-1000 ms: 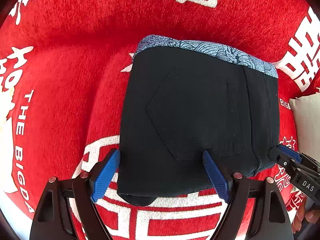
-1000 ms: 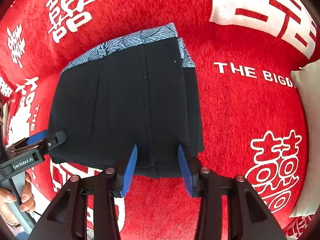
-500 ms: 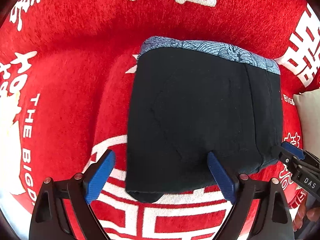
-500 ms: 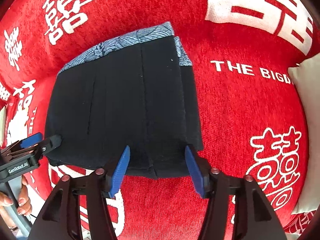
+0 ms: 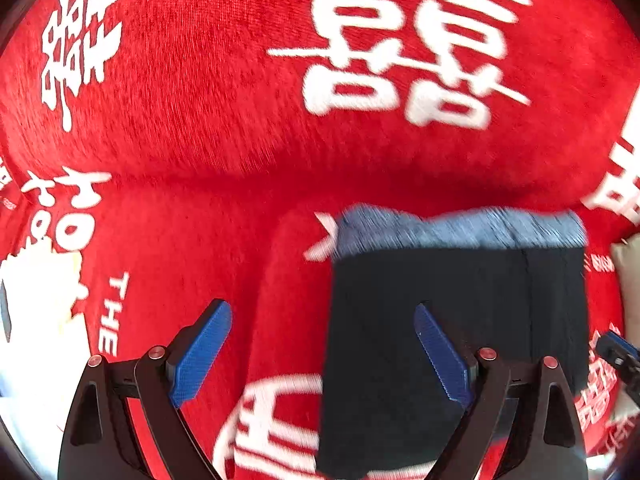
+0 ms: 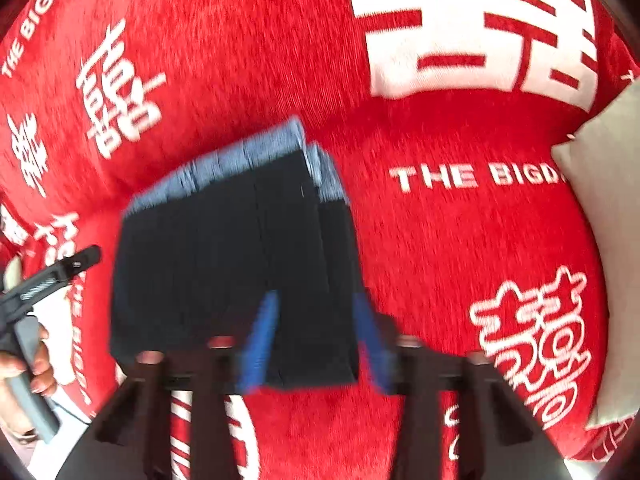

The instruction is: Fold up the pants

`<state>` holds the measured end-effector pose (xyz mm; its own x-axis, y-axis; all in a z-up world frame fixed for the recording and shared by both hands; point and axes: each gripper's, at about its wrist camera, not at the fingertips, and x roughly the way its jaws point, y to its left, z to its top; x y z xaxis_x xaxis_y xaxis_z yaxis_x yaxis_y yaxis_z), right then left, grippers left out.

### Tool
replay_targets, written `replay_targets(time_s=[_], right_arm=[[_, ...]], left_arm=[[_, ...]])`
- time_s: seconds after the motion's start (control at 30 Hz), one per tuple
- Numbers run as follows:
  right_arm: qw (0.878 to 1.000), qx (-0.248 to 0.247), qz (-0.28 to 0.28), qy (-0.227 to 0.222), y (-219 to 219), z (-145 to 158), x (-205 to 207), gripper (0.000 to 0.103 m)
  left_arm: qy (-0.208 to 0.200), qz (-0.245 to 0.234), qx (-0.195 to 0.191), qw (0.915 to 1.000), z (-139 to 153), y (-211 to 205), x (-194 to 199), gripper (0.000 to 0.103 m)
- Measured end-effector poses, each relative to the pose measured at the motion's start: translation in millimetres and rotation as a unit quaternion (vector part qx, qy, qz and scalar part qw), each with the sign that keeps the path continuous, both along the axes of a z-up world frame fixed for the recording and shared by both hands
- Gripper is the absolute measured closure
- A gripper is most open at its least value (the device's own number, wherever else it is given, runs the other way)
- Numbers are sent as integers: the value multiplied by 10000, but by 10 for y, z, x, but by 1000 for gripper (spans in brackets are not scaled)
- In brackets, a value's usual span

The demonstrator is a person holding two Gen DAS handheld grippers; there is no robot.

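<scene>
Pants: the pants (image 5: pixel 452 320) are lying folded into a compact dark block on the red cover (image 5: pixel 200 140), and a blue patterned band is showing along the far edge; in the right wrist view the same block (image 6: pixel 224 264) is sitting left of centre, its blue band (image 6: pixel 224 160) running along the far side.
Left gripper: your left gripper (image 5: pixel 320 356) is hovering with its jaws spread wide and gripping nothing; one blue pad (image 5: pixel 200 354) is sitting over bare red cloth, the other (image 5: pixel 442 356) over the near left part of the pants. In the right wrist view this gripper (image 6: pixel 52 276) is showing at the left edge, apart from the pants' left side, with your hand (image 6: pixel 28 360) wrapped around its handle.
Right gripper: your right gripper (image 6: pixel 316 344) is holding its jaws moderately apart, closing on nothing; its blue fingers (image 6: pixel 260 340) are blurring over the near edge of the pants, and whether they are touching the fabric cannot be told. Its tip (image 5: pixel 618 354) is peeking in at the right edge of the left wrist view, just beside the pants.
Surroundings: a pale cushion (image 6: pixel 600 240) is resting on the red cover to the right, well apart from the pants.
</scene>
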<state>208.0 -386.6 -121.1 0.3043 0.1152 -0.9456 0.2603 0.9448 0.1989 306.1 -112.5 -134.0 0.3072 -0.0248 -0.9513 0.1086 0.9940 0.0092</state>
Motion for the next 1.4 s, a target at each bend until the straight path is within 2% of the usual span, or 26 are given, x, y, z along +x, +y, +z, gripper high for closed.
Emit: replay_targets(time_s=[0.17, 0.2, 0.27, 0.37, 0.5, 0.53, 0.57, 0.6, 0.63, 0.67, 0.77, 0.87, 0.93, 1.13, 1.2, 1.27, 1.4], right_arm=[[9998, 132, 82, -95, -69, -23, 398, 66], [9996, 248, 103, -106, -90, -51, 490, 65], [9992, 396, 0, -89, -130, -94, 615, 49], [9977, 616, -149, -238, -246, -116, 772, 48], [9940, 1054, 1, -277, -260, -221, 965, 48], [9930, 1159, 57, -227, -263, -254, 1003, 50], [9917, 1269, 119, -158, -246, -298, 1053, 64], [9922, 1235, 156, -85, -238, -314, 1072, 72], [9935, 1124, 195, -54, -228, -313, 1072, 86], [9935, 1117, 219, -58, -228, -308, 1050, 90], [9957, 876, 292, 11, -245, -281, 995, 92], [9978, 484, 437, 157, -254, -349, 945, 92], [9980, 399, 432, 231, -264, -422, 919, 92], [9983, 171, 503, 232, -172, -433, 882, 90], [9984, 248, 419, 286, -73, -423, 887, 89], [9984, 307, 330, 339, -121, -369, 802, 86], [9986, 253, 368, 288, -116, -210, 509, 83]], left_arm=[[24, 397, 365, 9985, -214, 64, 349, 10], [49, 486, 344, 9982, -247, 96, 371, 10], [155, 701, 202, 9972, -301, 186, 442, 10], [255, 777, 133, 9966, -381, 266, 481, 10], [356, 711, 211, 9966, -492, 276, 520, 10], [380, 723, 182, 9965, -512, 275, 532, 10], [397, 732, 164, 9964, -524, 273, 543, 10], [408, 739, 158, 9963, -527, 266, 550, 10], [403, 732, 158, 9964, -536, 264, 553, 10], [394, 698, 164, 9966, -540, 252, 550, 10], [356, 578, 213, 9975, -543, 203, 547, 10], [348, 504, 384, 9974, -589, 118, 551, 10], [393, 460, 461, 9971, -664, 82, 569, 10], [227, 178, 1145, 9930, -753, -69, 599, 9], [228, 268, 1055, 9938, -684, -24, 583, 10], [236, 319, 775, 9962, -589, 67, 526, 10], [171, 122, 321, 9993, -380, 166, 312, 10]])
